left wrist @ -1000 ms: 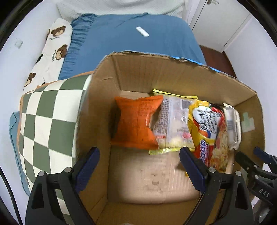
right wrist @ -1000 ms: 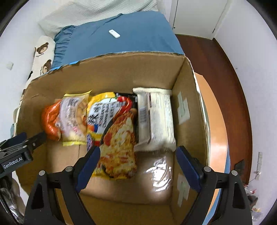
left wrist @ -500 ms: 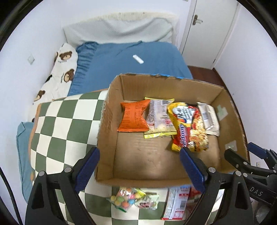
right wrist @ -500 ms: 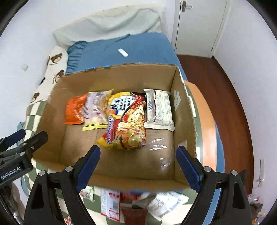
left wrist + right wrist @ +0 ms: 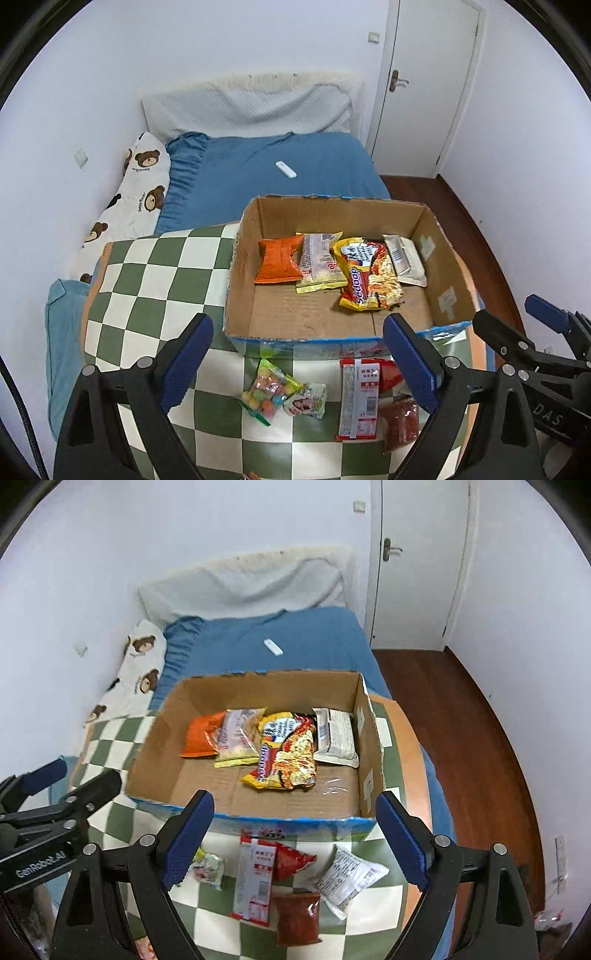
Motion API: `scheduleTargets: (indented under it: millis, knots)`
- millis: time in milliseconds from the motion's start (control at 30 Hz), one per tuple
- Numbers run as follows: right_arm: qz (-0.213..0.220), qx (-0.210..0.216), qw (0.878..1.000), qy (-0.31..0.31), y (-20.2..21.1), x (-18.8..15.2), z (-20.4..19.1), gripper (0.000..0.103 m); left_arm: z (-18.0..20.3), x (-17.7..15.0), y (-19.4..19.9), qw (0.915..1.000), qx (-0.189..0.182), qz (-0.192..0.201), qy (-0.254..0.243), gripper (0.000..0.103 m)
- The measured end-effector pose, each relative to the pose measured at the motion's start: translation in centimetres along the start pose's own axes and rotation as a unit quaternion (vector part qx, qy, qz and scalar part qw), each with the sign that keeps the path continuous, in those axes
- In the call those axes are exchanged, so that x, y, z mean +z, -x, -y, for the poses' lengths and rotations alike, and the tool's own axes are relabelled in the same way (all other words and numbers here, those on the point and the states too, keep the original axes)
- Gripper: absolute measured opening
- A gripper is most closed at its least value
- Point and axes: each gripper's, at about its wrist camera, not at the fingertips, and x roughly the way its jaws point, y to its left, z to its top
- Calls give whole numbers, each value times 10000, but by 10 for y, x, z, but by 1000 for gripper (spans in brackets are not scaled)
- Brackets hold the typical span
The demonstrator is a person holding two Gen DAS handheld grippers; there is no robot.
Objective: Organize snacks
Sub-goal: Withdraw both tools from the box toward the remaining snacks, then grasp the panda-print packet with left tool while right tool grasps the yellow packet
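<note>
Hovering above the checkered cloth [image 5: 155,266], the left gripper [image 5: 295,354] is spread and holds nothing; the cardboard box [image 5: 448,258] ahead contains four snack packets [image 5: 364,273]. From the right wrist, the right gripper [image 5: 295,834] is likewise spread, with loose packets [image 5: 255,878] on the cloth before the box.

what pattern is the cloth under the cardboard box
A green and white checkerboard cloth, clearest in the left wrist view.

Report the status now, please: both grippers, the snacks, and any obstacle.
Left gripper open, empty; right gripper open, empty. Four packets in the cardboard box; loose snacks on the checkered cloth in front. Nothing blocking them.
</note>
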Motion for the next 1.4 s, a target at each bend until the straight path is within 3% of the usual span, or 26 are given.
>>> scheduleTargets:
  millis: [167,300,400,500,567,700,833,900,967,1000,1033,1067,1100,1167,1233,1300,1400]
  knots:
    - [37,277,9995,-151,22,-14,-4,91,-1,-14,17,10000,-70,42,23,94]
    - [-321,481,9977,-345,15,-36,-1,91,-7,-32,14,9999,2,-134,-17,94]
    - [-824,550,9941,-449,-3,-67,3,91,-17,-58,1,9986,109,-499,-157,94]
    - [-1446,562,9863,-564,-26,-113,9,91,-31,-104,-21,9918,349,-1113,-515,94]
    - [-1823,531,9799,-614,-39,-142,14,91,-37,-135,-34,9846,425,-1517,-763,94]
    - [-2548,409,9633,-732,-65,-199,25,91,-44,-216,-74,9498,553,-2681,-1518,94]
    - [-3110,288,9484,-554,-82,-242,25,91,-47,-274,-110,9199,550,-3391,-1889,94]
    - [-3388,220,9400,-343,-93,-265,20,91,-46,-284,-123,9172,591,-3426,-1944,93]
    - [-3564,86,9342,-113,-102,-282,14,91,-48,-286,-135,9218,595,-3408,-1748,77]
    - [-3600,53,9329,-53,-106,-288,12,91,-50,-284,-140,9243,578,-3423,-1585,59]
    - [-3582,27,9336,-16,-109,-292,10,90,-55,-279,-145,9288,581,-3441,-1250,57]
    - [-3556,14,9346,41,-111,-296,9,80,-58,-274,-146,9322,554,-3423,-1037,57]
    - [-3540,34,9352,55,-114,-298,8,61,-62,-269,-148,9357,521,-3393,-819,57]
    - [-3480,29,9375,59,-118,-297,5,58,-74,-254,-148,9428,503,-3285,-250,57]
    - [-3344,90,9424,80,-118,-292,1,57,-84,-246,-149,9449,488,-3233,148,57]
    - [-3152,171,9488,103,-117,-282,-6,56,-91,-243,-152,9427,352,-3292,425,57]
    - [-3110,286,9499,116,-123,-275,-13,57,-96,-251,-161,9270,335,-3692,578,60]
